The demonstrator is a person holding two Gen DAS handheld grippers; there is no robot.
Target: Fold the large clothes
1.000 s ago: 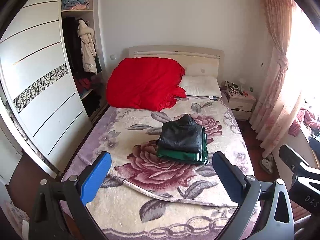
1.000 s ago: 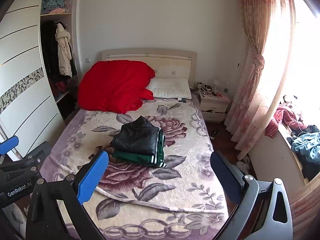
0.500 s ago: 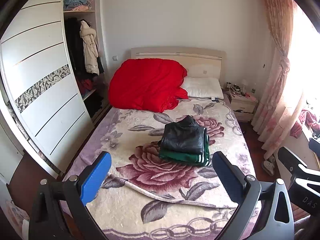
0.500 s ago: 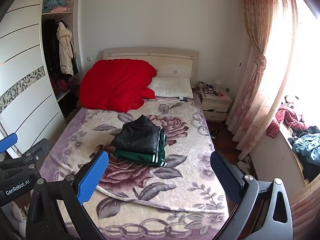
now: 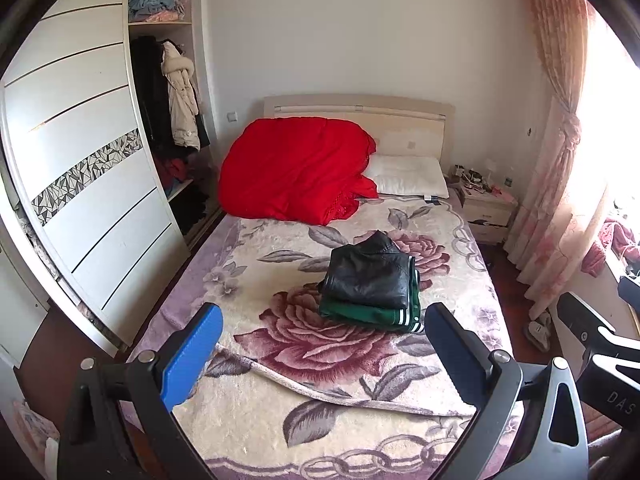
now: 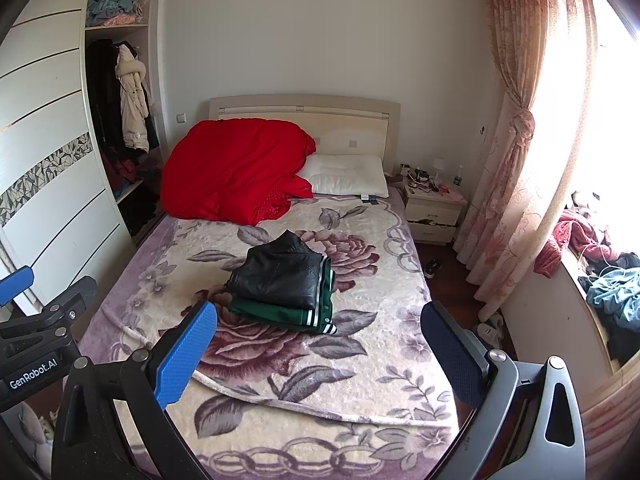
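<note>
Black jacket [image 5: 370,274] is sitting folded on green top [image 5: 368,314], mid-bed [image 5: 256,432]; both grippers, left [image 5: 320,354] and right [image 6: 318,350], are hanging wide open, empty.

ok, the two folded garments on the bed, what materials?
Black jacket on top: looks like leather or faux leather, judging by its glossy sheen and stiff creases. Green garment under it: seems a matte knit, tracksuit-like, with white-striped ribbed trim. Exact fibre can't be told.

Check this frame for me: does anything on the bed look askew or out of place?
Mostly tidy. The black jacket sits folded on the folded green garment, though its collar pokes out at the back. The floral blanket has a raised ridge running across its near end. Both grippers, left and right, are open and empty.
</note>
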